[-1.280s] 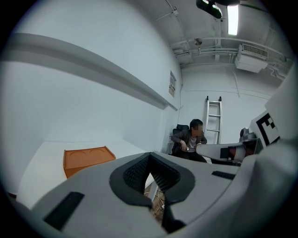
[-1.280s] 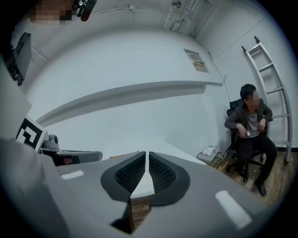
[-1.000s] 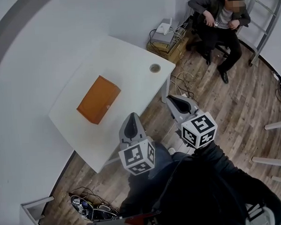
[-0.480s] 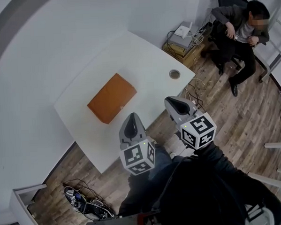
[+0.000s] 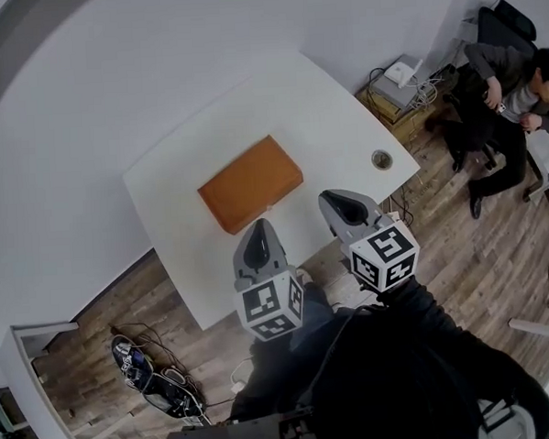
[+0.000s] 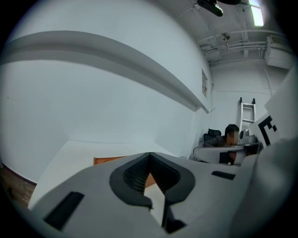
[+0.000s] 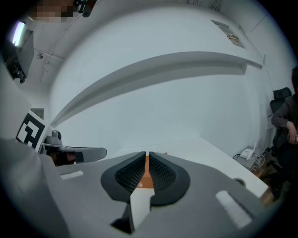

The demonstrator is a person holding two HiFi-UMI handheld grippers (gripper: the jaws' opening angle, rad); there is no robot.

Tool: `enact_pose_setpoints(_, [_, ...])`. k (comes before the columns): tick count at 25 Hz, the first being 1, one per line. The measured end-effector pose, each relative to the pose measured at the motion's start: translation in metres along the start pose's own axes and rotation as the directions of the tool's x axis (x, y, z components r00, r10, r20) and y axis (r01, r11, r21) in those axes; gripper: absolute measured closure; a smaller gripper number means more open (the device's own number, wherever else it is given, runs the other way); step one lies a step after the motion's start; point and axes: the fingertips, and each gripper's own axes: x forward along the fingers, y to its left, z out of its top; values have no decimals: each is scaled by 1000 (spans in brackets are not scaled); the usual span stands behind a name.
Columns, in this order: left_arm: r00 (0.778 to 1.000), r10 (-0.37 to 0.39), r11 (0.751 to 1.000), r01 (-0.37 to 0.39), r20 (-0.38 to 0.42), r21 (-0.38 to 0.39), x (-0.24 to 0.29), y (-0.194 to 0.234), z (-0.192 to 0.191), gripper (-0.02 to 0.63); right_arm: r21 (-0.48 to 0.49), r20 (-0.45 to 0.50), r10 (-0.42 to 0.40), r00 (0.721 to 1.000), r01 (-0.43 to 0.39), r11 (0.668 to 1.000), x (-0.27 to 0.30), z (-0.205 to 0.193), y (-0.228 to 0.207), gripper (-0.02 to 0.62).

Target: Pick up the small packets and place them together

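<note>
Orange box (image 5: 251,183) nearer now, left gripper (image 6: 149,155) and right gripper (image 7: 146,154) closed, empty

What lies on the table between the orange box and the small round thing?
Nothing. The head view shows only bare table between box and round thing.

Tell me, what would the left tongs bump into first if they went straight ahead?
Probably the orange box on the table. The left tongs point right at it, though depth is hard to judge.
</note>
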Motion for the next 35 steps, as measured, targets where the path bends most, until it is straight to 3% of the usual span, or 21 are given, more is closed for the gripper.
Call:
enact_pose_setpoints(11, [990,139,990,-139,-13,-33,15,74,7,607,-20,-73,133,988,-135,991,80,-4,35,592])
enact_pose_setpoints(20, [975,223,972,-223,-11,-68,10,130,8,607,-25,-102,166,981,-169,985,125,-6,55,591])
enact_pose_setpoints(30, [956,292,951,-292,-15,-106,4,153,1,607,-38,-171,196,966,-205,978,140,-19,60,583])
enact_pose_setpoints(35, [951,304,943,-308,-56,-125,9,153,-10,607,-32,-260,200,945,-215,976,140,-38,47,572])
